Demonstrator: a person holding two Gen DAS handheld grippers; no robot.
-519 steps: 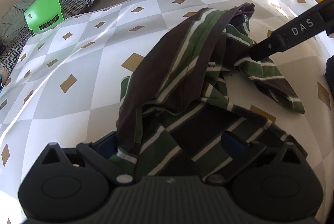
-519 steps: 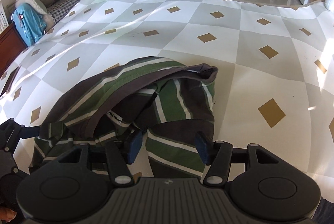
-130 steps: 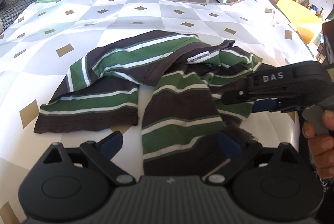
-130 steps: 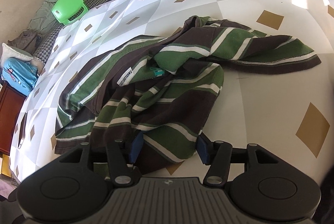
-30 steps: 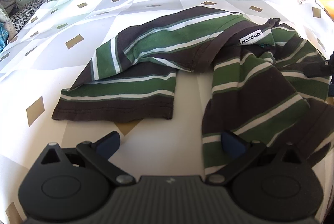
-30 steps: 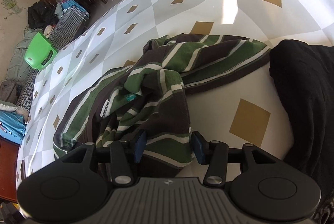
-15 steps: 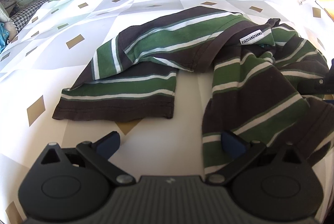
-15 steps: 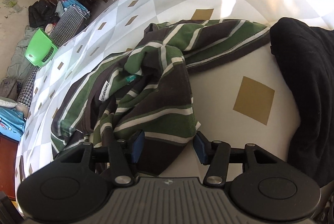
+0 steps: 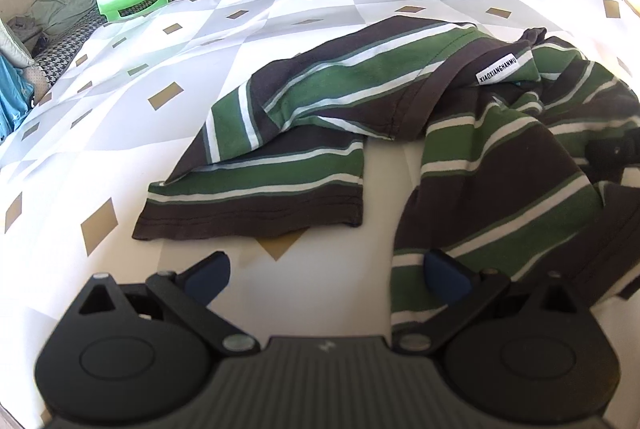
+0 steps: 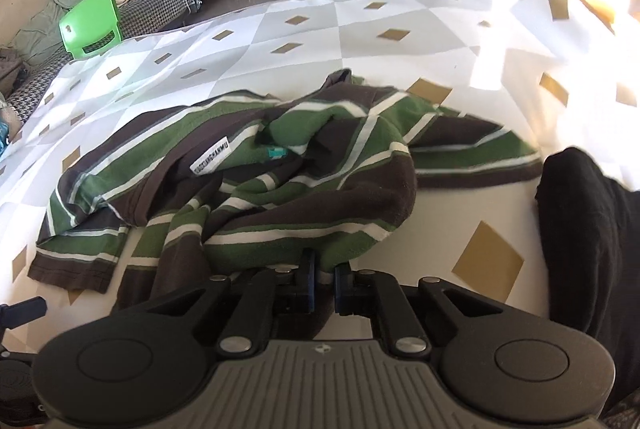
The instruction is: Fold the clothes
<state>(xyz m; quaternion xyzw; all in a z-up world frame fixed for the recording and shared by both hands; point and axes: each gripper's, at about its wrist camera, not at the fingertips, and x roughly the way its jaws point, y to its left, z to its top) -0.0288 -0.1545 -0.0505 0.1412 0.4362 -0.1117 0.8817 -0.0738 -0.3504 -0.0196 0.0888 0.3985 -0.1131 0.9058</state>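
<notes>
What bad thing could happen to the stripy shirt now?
The right claw pinches only one bunched fold of the striped T-shirt, so pulling may drag the whole crumpled shirt rather than spread it. The left claw is open, holding nothing down. The black garment lies close and could get caught.

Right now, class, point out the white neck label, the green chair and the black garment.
white neck label (image 9: 497,70): left wrist view, on its printed middle.
green chair (image 10: 89,20): right wrist view, on the backrest.
black garment (image 10: 588,229): right wrist view, on its bulk.
</notes>
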